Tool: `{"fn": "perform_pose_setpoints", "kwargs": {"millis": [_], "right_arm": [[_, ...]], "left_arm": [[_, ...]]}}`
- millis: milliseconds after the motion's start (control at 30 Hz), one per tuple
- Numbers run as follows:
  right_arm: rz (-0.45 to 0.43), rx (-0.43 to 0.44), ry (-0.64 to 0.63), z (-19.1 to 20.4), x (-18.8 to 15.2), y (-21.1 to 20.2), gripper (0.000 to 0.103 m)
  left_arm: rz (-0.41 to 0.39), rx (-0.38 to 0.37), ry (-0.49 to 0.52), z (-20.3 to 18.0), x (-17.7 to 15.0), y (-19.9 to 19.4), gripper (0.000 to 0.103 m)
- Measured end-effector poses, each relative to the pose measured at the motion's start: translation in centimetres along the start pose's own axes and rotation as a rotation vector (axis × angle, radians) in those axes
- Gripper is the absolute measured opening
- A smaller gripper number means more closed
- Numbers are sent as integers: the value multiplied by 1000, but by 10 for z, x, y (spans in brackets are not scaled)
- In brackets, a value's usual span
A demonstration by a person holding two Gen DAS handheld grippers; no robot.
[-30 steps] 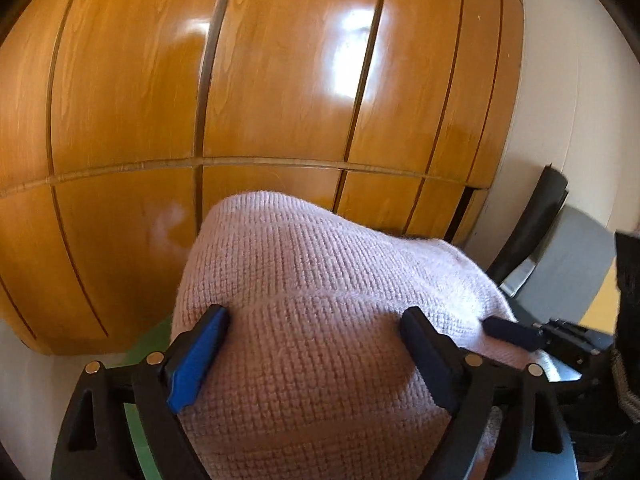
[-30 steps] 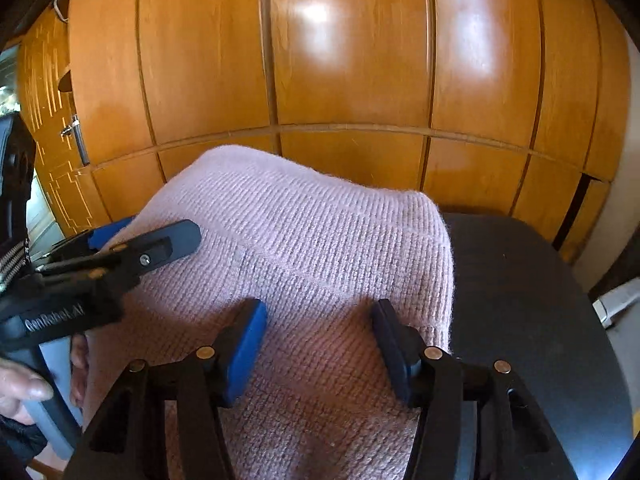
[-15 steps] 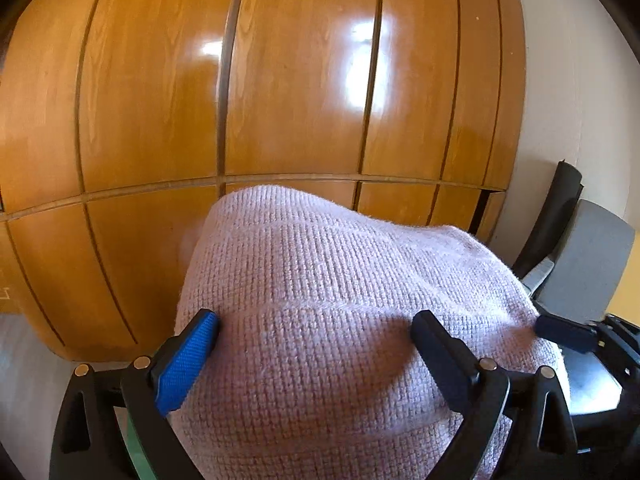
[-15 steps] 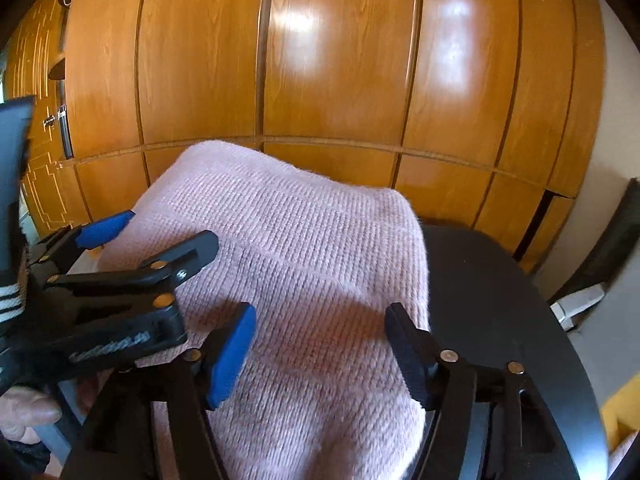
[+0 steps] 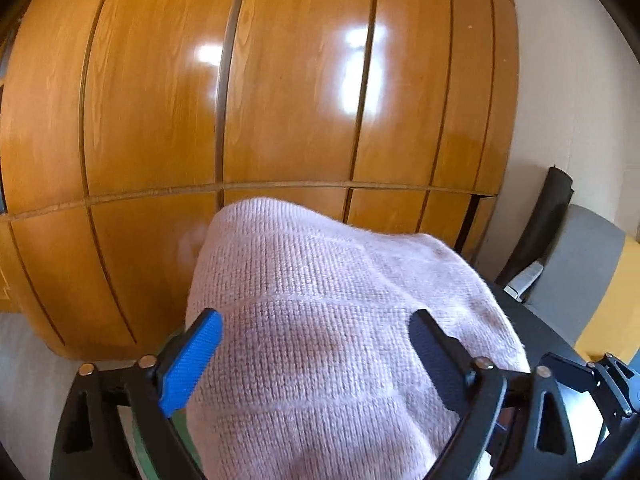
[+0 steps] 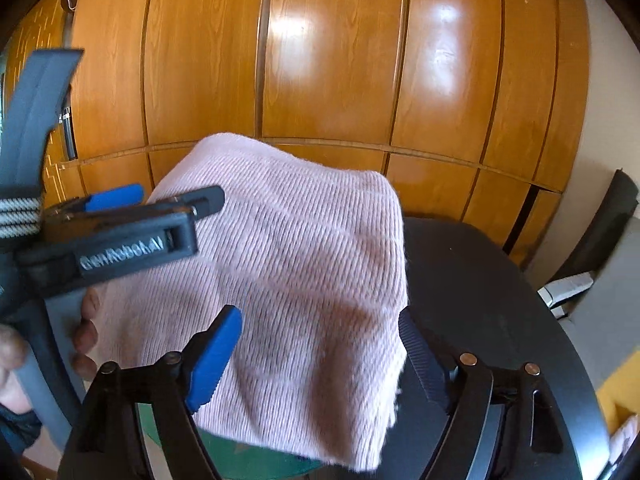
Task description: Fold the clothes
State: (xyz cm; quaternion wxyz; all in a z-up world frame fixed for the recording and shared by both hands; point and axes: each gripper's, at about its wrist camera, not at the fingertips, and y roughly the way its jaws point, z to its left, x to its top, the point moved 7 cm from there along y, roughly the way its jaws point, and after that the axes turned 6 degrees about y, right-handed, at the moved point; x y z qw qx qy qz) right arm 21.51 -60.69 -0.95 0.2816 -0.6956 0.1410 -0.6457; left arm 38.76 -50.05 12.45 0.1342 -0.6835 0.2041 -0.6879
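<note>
Before glossy wooden wardrobe doors (image 6: 328,64) — folded pink knit (image 6: 304,280) on black table (image 6: 472,280), both grippers (image 5: 316,356) (image 6: 320,356) wide.

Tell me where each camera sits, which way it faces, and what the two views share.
Left wrist: on the left gripper, looking forward over the folded pink knit sweater toward the wooden wardrobe; its own open fingers straddle the knit.
Right wrist: on the right gripper, facing the same wardrobe above the black table; its open fingers show, plus the left gripper and the person's left hand at the left edge.
Shared: the sweater, wardrobe, black table and grey chair.
</note>
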Motion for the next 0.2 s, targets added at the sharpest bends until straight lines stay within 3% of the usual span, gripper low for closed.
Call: {"fn": "perform_pose_setpoints", "kwargs": {"millis": [100,200], "right_arm": [[-6,2,3,3,-3,-6,83],[-14,3,8,8,-5,-14,83]], "left_arm": [[-3,19,14,-1,-4,-12,90],[10,84,35,2,-10,-24,90]]}}
